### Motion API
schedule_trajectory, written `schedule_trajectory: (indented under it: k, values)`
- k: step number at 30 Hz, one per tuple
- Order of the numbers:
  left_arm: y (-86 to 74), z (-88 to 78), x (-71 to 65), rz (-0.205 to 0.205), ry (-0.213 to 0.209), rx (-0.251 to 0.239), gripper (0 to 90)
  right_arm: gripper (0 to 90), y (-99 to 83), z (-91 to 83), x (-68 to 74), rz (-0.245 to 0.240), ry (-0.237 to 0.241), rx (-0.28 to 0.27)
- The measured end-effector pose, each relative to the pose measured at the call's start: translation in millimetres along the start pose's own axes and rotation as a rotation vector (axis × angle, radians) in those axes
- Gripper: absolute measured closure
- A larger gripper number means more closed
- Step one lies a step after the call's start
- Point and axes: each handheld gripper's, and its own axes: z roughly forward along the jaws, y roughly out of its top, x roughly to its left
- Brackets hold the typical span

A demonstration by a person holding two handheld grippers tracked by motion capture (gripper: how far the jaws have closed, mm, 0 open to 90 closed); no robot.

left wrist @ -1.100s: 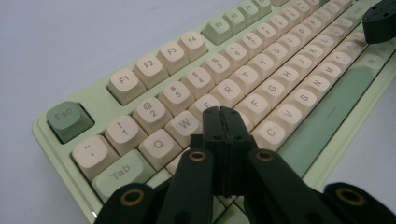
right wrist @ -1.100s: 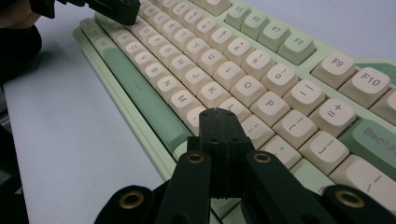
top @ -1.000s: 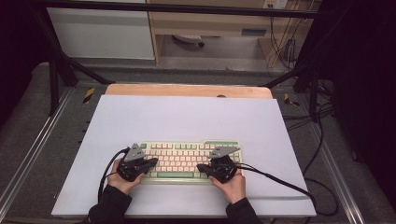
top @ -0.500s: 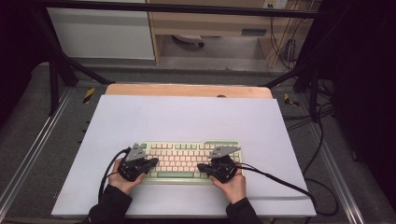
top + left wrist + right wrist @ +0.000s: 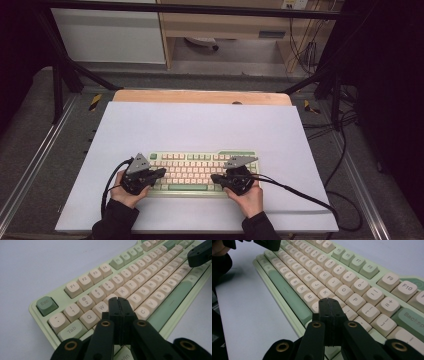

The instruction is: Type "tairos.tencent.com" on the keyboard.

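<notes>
Both jaw pairs pressed together, nothing held. Left gripper tip over W/E keys; right gripper near K/L. Keyboard lies near table front edge, long axis parallel to it, F-row facing far edge. Advice: press one key w/ tip, vertical, light.

Colours: keyboard, grippers, table surface.
Keyboard: pale green case, cream keycaps with dark legends, darker sage green Esc key, space bar and Backspace key; lighter green Tab key. Left gripper and right gripper: black jaws, brass-coloured rings at pivots, grey three-cornered plates in the high view. Table sheet: plain white, bluish cast; tan wooden edge behind. Sleeves black.
</notes>
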Motion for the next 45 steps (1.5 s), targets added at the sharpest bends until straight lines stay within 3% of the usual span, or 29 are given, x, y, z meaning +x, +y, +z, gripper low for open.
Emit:
schedule_trajectory:
  k: [24, 45]
  values:
    - [0.1, -0.1, -0.7, -0.001, -0.004, 0.000, 90.0, 90.0, -4.5, 13.3, -0.1, 0.002, -0.005, 0.030]
    - [3.1, 1.9, -5.9, 0.005, -0.007, -0.003, 89.9, 90.0, 1.8, -2.0, -1.8, -0.013, -0.021, 0.001]
